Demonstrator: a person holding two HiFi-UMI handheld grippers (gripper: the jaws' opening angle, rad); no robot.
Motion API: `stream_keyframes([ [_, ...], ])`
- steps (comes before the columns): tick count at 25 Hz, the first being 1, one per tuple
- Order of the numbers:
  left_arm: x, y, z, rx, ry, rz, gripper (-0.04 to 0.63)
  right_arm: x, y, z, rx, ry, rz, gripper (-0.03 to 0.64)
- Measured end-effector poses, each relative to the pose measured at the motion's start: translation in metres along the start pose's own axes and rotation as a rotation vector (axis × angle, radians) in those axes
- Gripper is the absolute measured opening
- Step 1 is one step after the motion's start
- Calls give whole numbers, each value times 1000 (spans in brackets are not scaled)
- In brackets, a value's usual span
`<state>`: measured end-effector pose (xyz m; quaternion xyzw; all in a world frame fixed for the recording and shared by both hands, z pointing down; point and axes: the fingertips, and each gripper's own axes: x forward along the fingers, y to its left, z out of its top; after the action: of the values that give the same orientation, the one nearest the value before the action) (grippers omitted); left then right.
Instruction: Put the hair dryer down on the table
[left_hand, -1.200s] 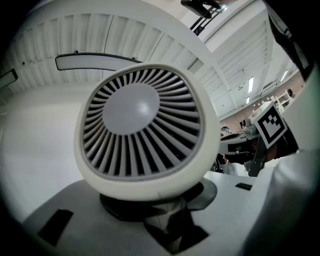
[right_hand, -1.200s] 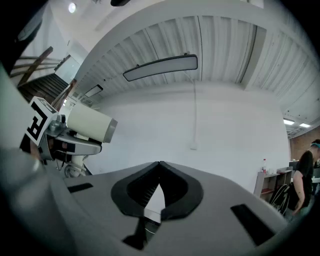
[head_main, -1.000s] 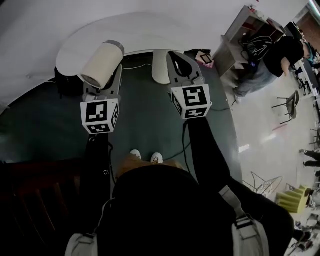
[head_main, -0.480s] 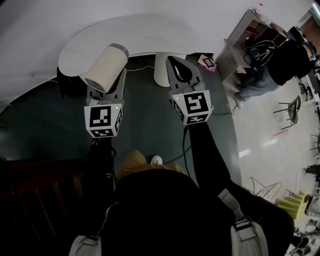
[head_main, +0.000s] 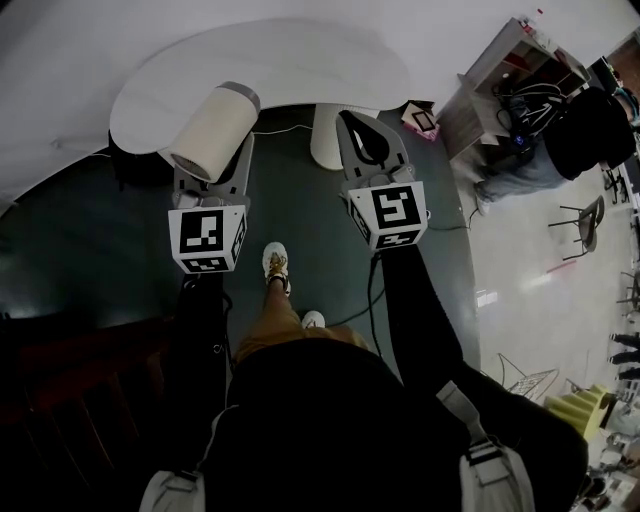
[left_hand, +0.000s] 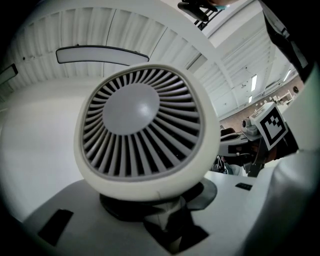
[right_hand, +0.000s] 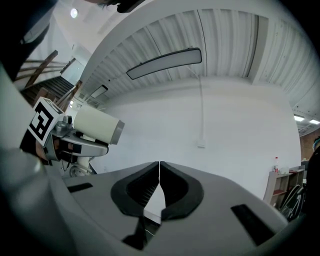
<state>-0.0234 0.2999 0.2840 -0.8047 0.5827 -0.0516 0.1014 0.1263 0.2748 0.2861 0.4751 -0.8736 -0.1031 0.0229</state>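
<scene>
A curved white bench (head_main: 300, 60) fills the background. The left gripper (head_main: 212, 172) clamps a cream hair dryer (head_main: 212, 128); the right gripper (head_main: 350, 125) is closed, empty.

Even indoor light, strong fisheye bending with dark corners, and the person's dark clothing nearly featureless.

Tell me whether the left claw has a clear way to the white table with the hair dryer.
Probably yes. The left claw holds the hair dryer right at the edge of the white table, and the tabletop there looks bare, with nothing between.
</scene>
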Motion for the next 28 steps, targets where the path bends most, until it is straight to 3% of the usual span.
stream_keyframes([
  [16,180,109,-32,-17,-4,-92,189,191,-50,-19,-23,59,-56,26],
  [21,221,127,-35,32,-21,-153,189,232,-61,-26,-23,71,-93,26],
  [25,252,142,-43,-20,-30,-181,188,259,-69,-31,-34,75,-119,28],
  [28,279,151,-41,-3,-41,-207,189,273,-77,-36,-40,79,-127,26],
])
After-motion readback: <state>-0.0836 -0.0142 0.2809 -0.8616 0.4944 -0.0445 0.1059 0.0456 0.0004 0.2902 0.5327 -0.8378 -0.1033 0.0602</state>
